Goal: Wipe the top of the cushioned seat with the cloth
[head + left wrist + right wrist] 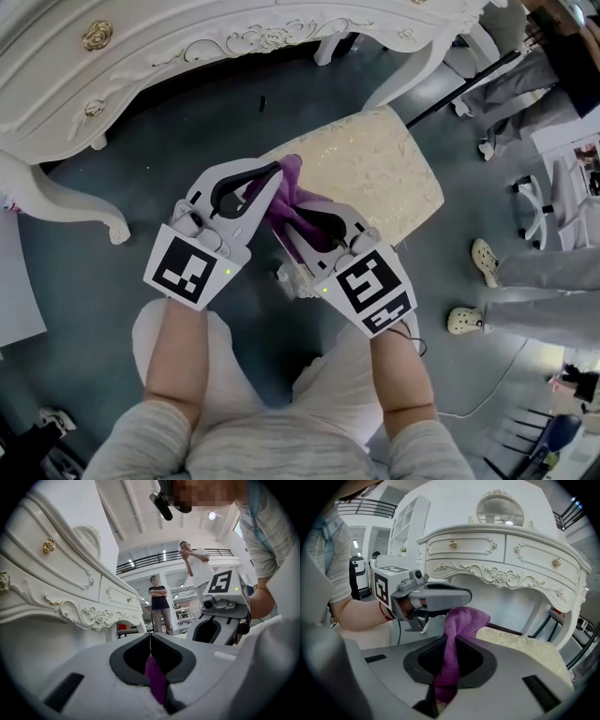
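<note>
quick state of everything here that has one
left tongs, shut on purple cloth
right tongs, shut on purple cloth
purple cloth, bunched up between both tongs, not spread
cushioned seat, upright, top mostly bare
dressing table drawers, closed

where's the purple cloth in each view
Head view: centre, the cloth runs between the left gripper and the right gripper.
Left gripper view: bottom centre, pinched in the shut jaws.
Right gripper view: centre, clamped in the jaws and rising toward the left gripper.
Shared landmark: the white dresser, top left in the head view, left in the left gripper view, upper right in the right gripper view.
</note>
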Demonstrator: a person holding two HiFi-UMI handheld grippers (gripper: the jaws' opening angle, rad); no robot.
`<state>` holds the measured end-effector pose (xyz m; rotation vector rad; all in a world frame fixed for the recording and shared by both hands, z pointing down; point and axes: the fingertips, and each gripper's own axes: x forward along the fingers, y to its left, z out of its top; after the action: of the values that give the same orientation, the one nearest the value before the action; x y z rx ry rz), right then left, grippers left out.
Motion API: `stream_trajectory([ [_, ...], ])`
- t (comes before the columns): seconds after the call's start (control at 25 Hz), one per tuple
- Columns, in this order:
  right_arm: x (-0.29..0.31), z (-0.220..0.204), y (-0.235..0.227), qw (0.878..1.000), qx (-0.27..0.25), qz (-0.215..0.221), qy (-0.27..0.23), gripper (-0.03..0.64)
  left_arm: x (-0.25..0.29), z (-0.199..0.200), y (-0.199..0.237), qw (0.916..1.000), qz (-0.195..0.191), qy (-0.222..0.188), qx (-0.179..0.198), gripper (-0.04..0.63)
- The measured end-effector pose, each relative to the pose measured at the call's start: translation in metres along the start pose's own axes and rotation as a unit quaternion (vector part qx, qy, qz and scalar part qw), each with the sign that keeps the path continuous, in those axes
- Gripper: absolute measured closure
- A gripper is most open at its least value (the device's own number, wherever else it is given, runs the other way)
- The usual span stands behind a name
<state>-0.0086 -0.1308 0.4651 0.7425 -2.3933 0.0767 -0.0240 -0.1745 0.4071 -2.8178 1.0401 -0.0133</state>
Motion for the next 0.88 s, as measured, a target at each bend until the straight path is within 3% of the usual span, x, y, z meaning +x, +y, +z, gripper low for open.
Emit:
stream_trajectory([
  [0.88, -0.067, -0.046, 0.016, 0.999, 0.035, 0.027, -0.023, 0.565, 0.018, -0.008, -0.017, 0.9997, -0.022, 0.011, 0.005, 0.581],
])
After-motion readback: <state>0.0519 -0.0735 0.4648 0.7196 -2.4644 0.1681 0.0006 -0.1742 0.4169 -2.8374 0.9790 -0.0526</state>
